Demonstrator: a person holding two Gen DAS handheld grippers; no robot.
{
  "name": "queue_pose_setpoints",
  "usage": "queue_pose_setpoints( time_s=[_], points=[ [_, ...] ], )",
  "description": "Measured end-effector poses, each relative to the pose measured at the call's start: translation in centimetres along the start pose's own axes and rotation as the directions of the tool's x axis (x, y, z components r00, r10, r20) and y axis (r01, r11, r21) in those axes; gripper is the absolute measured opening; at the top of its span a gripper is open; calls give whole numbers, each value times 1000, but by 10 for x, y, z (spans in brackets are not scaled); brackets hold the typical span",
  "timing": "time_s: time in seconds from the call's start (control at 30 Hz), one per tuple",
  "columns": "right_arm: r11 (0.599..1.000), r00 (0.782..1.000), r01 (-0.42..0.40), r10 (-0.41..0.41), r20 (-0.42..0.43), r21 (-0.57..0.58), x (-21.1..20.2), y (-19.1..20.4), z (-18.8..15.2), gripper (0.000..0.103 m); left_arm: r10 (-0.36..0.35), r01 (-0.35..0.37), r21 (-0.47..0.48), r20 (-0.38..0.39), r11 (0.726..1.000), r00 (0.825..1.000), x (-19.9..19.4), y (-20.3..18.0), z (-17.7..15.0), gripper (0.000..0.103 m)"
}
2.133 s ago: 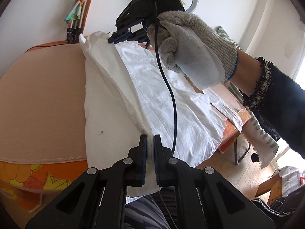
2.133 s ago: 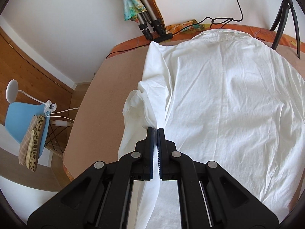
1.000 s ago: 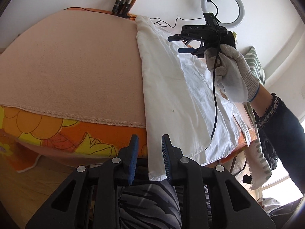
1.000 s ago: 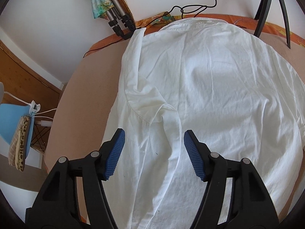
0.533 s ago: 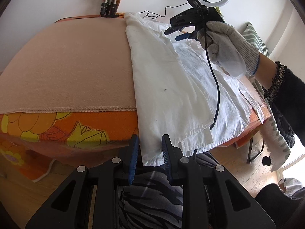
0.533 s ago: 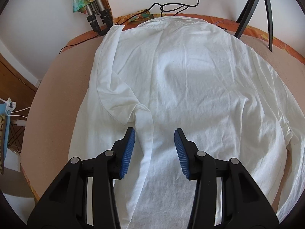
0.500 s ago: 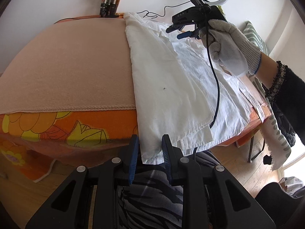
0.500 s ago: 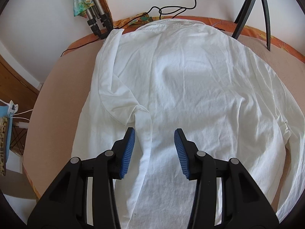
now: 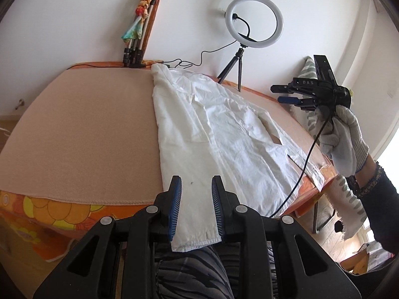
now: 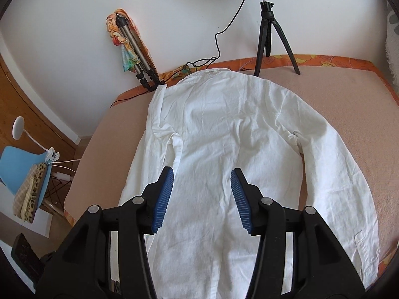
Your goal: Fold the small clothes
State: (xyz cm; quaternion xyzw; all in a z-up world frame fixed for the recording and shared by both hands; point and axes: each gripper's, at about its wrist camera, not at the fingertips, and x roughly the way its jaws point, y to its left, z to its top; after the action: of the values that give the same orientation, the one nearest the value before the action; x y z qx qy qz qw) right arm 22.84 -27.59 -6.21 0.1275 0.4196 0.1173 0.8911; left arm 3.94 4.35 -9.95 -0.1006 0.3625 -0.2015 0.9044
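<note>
Shirt: white long-sleeved shirt [image 10: 224,154] lies back-up on the peach-covered worktop [image 9: 82,129], collar toward the wall, hem spilling over the near edge.
Fold so far: its left side looks already turned in, sleeve lying down along the body; the right sleeve [image 10: 334,164] is spread out flat.
Left tongs: left tongs [image 9: 196,206] gape moderately, empty, hovering over the hem corner.
Right tongs: right tongs [image 10: 202,194] stand wide apart, holding nothing, poised above the lower back; in the left wrist view they float off to the side in a gloved hand [image 9: 344,139].
Handling: thin, light, limp cotton by the look of it, creasing readily; I'd expect it to sag and drag unless lifted at two places.
Where to grip: likely the right shoulder seam and the right cuff or hem edge.
Edges: hem overhangs the front; the right cuff sits near the worktop's corner.
Room: bare cover to the left, well apart from the ring light tripod [image 10: 270,30] and folded tripod [image 10: 139,57] at the wall.
</note>
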Motion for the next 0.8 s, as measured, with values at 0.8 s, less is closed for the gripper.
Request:
queue_pose_setpoints(
  time_s=[0.8],
  points=[
    [877,964,253,-262,-35,408,-138,-246,-157,57,-237,253,137,-124,958,964,89,-116,22,40]
  ],
)
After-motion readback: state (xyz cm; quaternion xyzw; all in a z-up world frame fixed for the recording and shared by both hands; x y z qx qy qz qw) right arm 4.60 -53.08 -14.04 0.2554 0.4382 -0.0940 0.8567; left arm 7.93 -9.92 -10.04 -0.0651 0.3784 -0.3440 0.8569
